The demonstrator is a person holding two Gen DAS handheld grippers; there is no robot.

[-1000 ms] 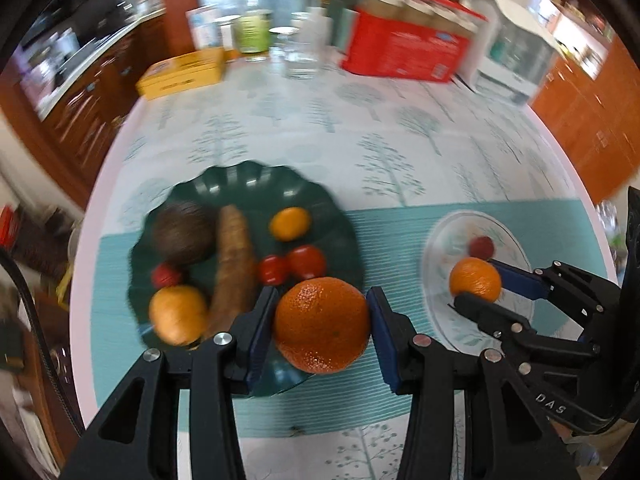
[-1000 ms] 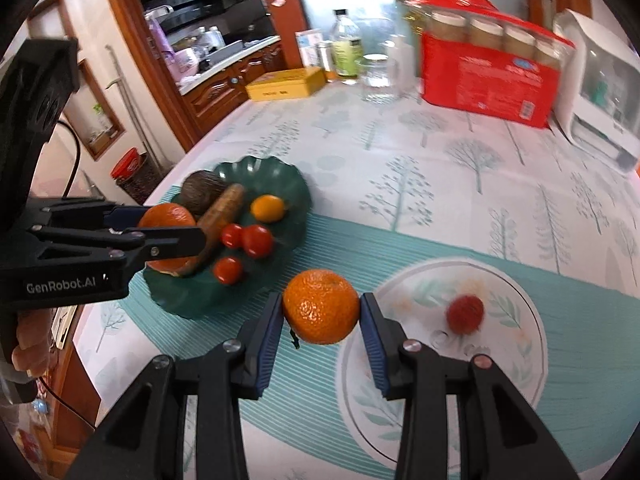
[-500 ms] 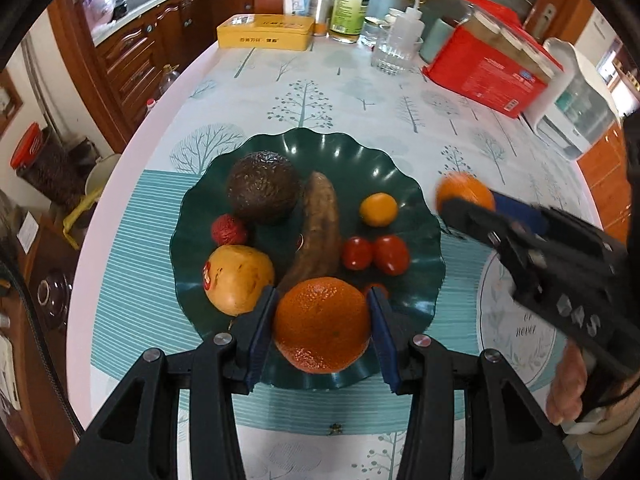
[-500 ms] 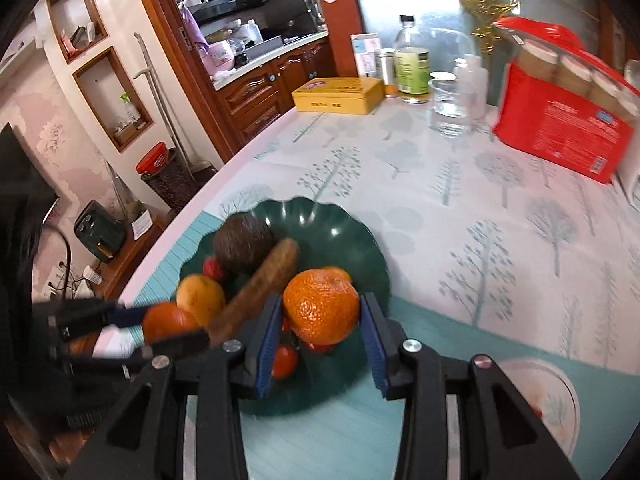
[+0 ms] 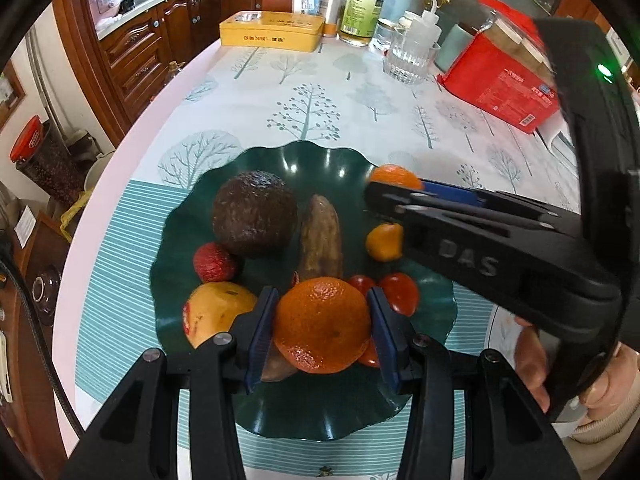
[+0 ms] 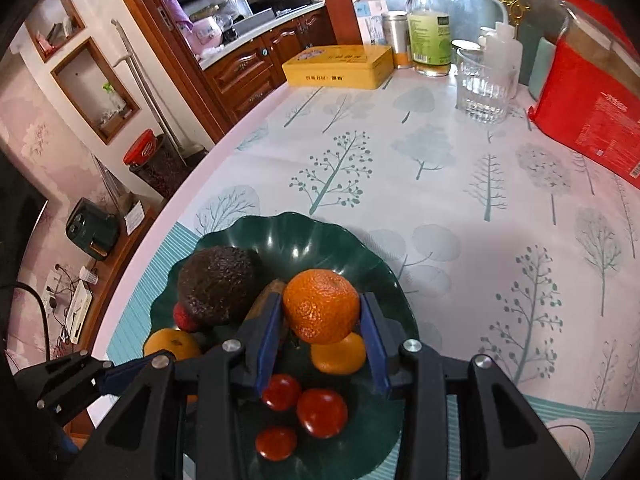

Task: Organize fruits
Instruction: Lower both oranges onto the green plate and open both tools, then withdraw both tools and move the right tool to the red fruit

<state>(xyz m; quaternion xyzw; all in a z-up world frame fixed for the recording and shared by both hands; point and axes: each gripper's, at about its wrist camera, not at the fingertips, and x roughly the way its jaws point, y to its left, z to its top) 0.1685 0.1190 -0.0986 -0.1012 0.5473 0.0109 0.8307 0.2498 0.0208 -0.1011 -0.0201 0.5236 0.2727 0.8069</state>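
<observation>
A: Orange at lower centre of the left wrist view, clamped between the blue pads of the left hand-held gripper, above the near part of the dark green scalloped plate.

B: And the right hand-held gripper?

A: It grips a second, smaller orange at the centre of its own view, over the same plate. In the left view that fruit peeks out at right of centre, above the plate's far right rim.

B: What lies on the plate?

A: A dark rough avocado at upper left, a brown elongated fruit beside it, a red lychee, a yellow-red fruit, a small yellow-orange citrus, and cherry tomatoes.

B: The surface?

A: A tree-print cloth; at the upper frame stand a yellow tin, a glass and a red box.
</observation>
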